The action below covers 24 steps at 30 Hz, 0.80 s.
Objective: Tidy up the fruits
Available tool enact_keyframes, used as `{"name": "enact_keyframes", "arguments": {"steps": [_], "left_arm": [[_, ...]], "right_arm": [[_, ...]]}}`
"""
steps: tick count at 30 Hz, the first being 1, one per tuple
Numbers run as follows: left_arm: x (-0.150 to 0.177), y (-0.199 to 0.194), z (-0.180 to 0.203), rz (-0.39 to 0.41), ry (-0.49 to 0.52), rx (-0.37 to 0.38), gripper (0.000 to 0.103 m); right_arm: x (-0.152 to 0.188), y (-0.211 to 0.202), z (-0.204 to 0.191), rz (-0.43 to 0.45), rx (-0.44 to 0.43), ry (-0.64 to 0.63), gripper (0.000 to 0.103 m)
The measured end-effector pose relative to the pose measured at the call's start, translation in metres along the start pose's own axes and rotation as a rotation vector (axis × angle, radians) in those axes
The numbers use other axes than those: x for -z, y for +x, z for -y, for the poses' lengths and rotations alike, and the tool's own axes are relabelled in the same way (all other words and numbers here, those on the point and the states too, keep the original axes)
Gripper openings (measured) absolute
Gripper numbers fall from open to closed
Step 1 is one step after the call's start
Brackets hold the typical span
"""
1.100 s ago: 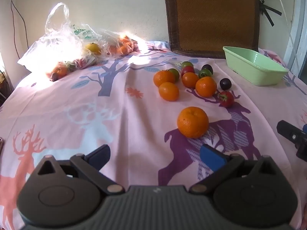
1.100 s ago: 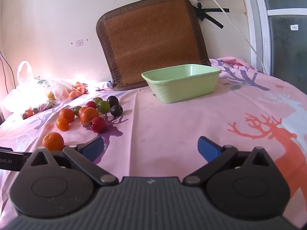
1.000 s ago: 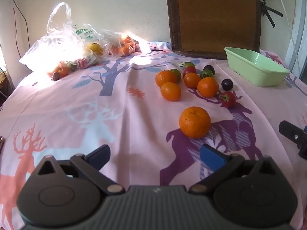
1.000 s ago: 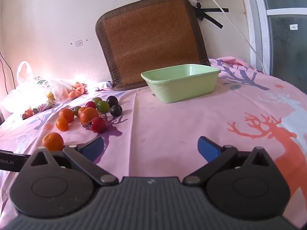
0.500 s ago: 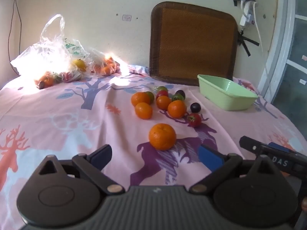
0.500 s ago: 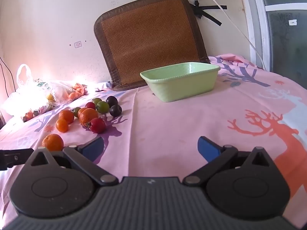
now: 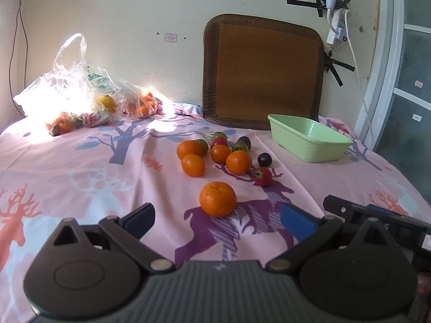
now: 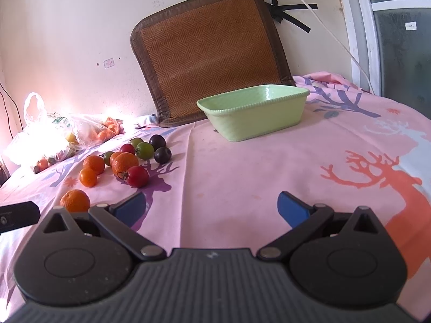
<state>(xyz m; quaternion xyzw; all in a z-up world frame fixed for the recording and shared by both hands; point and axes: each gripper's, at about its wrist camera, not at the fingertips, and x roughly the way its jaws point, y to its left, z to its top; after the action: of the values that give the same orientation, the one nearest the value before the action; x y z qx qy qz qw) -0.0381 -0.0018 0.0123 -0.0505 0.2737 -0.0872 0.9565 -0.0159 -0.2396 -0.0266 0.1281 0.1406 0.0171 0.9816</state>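
While both claws gape wide with nothing between their blue pads, the left gripper (image 7: 216, 219) hovers over the printed pink cloth (image 7: 80, 177) just short of a round, dimpled orange (image 7: 217, 199) at twelve o'clock. Beyond it, from twelve to one o'clock, lies a loose cluster of smaller oranges (image 7: 193, 165), a glossy red tomato (image 7: 262, 176) and dark plums (image 7: 264, 159). The right gripper (image 8: 211, 207) holds nothing; a smooth, rectangular green dish (image 8: 253, 113) sits empty at twelve o'clock, against a woven mat (image 8: 210, 53).

A home: deer-print bedsheet (image 8: 269, 177), taped wall power strip (image 7: 336, 31).
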Motion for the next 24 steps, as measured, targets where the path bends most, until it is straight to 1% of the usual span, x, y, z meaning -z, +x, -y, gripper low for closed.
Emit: {"name": "enact_keyframes", "arguments": {"steps": [6,14,17,24], "left_arm": [[0.0,0.0027,-0.0037,0.009,0.006,-0.04,0.103],[-0.0012,0.0067,-0.0077,-0.009,-0.01,-0.04,0.103],[-0.0008,0.0071,-0.0102,-0.01,-0.021,-0.026,0.103],[0.0004,0.0043,-0.0073,0.028,-0.012,-0.04,0.103]], "right_arm": [[0.0003,0.002,0.0002,-0.007,0.0,0.006,0.103],[0.0004,0.003,0.0004,-0.012,-0.001,0.01,0.103],[0.0002,0.0032,0.0003,-0.012,-0.001,0.009,0.103],[0.0004,0.0034,0.0007,-0.012,-0.002,0.015,0.103]]}}
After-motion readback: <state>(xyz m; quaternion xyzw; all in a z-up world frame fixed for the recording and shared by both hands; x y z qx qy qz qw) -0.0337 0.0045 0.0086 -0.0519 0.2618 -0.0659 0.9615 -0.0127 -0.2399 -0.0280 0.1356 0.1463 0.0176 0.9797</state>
